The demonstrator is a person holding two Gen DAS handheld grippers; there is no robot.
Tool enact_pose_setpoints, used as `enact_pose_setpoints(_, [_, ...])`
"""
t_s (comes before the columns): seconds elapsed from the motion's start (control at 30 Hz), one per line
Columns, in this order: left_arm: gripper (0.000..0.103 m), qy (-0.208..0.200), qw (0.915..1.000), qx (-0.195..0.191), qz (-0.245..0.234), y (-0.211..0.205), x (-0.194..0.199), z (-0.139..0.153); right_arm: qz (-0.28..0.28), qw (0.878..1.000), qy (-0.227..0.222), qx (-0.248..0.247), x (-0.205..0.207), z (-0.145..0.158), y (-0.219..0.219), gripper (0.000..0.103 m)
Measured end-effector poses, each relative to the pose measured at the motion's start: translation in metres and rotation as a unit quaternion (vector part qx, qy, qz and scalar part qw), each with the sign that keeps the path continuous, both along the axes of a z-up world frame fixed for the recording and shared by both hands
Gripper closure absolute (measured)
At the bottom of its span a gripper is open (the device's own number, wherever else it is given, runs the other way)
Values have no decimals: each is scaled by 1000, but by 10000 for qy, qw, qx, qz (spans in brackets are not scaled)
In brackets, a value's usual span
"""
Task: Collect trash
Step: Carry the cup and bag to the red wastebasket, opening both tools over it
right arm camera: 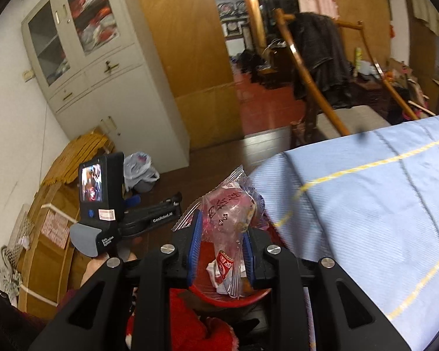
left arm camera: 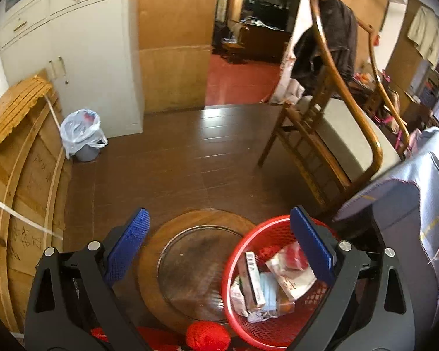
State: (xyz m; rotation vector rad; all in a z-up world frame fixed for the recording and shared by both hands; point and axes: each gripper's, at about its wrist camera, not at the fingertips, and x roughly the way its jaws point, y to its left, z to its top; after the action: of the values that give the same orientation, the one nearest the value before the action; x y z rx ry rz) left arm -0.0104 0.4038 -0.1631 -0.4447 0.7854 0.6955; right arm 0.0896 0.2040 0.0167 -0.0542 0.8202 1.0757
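A dark wooden floor [left arm camera: 172,152] ran back to a white cabinet [left arm camera: 82,44] and an open doorway. The clear plastic wrapper [right arm camera: 228,216] stood clamped between the near-closed blue pads of the right gripper [right arm camera: 223,245], directly above the red mesh basket [left arm camera: 243,234], which already held cartons and packets. The left gripper [left arm camera: 219,242] stood wide apart, holding nothing, over the basket and a round wooden board [left arm camera: 161,239]. A lined bin [left arm camera: 83,134] sat by the cabinet.

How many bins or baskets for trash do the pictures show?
2. A red basket with trash stands under the open left gripper, beside the bed. A bin lined with a plastic bag stands by the white cabinet. Others may be hidden.
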Motion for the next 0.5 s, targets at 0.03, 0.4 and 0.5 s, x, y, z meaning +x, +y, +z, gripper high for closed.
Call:
enact_pose_setpoints(0.03, [10,8,10000,1,30,2,-1,0,70,10000,42,-26,1,-2,8,76])
enact_pose_setpoints(0.4, [10,24,9995,-236,207,18,-8,-8,574,9955,343,-666,-1,-38,62,49])
enact_pose_setpoints(0.5, [10,22,9995,-240,182,17,-8,-7,519,9953,408,-706,0,-43,64,43])
